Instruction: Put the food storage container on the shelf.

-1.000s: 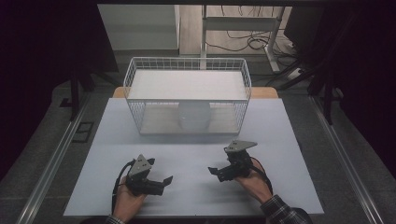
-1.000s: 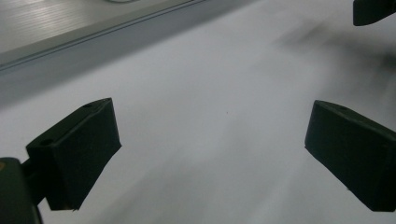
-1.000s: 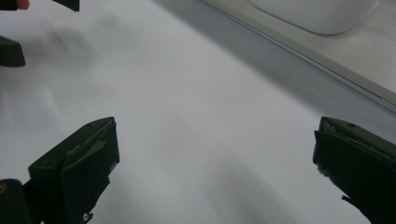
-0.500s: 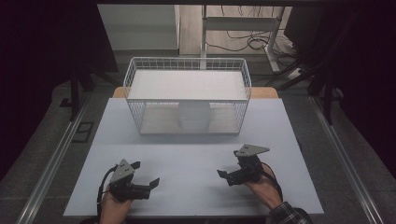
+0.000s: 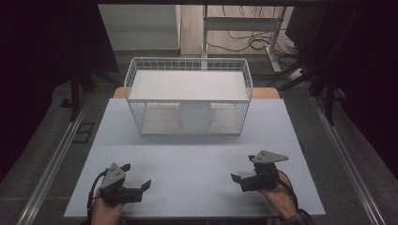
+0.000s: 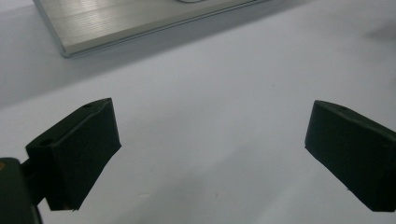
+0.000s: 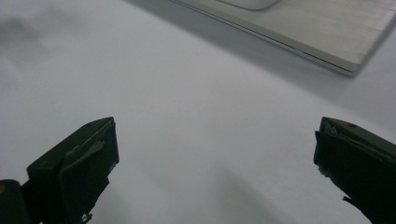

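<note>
A white wire basket [image 5: 187,93] stands at the back middle of the white table [image 5: 197,154]. A white board lies across the top of the basket, and a pale round container [image 5: 195,116] sits on its floor. My left gripper [image 5: 136,176] is open near the front left edge, held by a hand, with nothing between its jaws [image 6: 210,149]. At the front right, my right gripper [image 5: 244,168] is likewise open and empty [image 7: 215,163]. Both point inward over bare tabletop. The basket's base board [image 6: 140,18] [image 7: 303,28] shows at the top of both gripper views.
A metal rail [image 5: 51,164] runs along the left side of the table and another rail [image 5: 349,164] along the right. Behind the basket are a desk frame [image 5: 244,23] and floor cables [image 5: 244,44]. Dark surroundings flank the table.
Both grippers have drawn back toward the front edge and apart, the left one going left and the right one going right. Both stay open.
</note>
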### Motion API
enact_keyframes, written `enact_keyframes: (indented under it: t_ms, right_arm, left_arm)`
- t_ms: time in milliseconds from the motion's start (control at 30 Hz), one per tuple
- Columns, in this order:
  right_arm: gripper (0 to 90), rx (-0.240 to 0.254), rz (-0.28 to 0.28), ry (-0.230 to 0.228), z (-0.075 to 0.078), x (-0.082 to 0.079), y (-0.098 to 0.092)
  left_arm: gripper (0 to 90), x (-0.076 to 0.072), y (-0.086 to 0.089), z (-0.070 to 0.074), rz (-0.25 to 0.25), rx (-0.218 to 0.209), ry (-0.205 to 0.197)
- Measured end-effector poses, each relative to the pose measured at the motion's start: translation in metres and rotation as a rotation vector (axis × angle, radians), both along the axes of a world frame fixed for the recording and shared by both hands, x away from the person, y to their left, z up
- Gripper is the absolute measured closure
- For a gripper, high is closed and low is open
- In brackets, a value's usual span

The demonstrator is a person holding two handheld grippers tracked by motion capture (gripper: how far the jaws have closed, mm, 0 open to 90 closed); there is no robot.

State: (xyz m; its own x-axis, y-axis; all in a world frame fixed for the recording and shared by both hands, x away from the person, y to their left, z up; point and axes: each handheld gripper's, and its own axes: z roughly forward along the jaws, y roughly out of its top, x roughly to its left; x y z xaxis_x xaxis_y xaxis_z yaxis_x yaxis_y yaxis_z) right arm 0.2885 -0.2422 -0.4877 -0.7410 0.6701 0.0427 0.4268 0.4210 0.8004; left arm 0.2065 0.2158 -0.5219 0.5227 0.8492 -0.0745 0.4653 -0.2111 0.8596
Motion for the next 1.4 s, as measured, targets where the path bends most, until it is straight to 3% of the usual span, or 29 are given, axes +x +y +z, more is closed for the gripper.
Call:
enact_keyframes:
  t_ms: [733,1400]
  right_arm:
    - [0.0,0.012,-0.165,-0.019,0.0,-0.024,-0.06]
    - [0.0,0.022,-0.243,0.025,-0.007,-0.029,-0.077]
  left_arm:
    - [3.6,-0.014,0.028,0.0,0.094,0.032,0.016]
    - [2.9,-0.019,0.041,-0.006,0.125,-0.01,0.06]
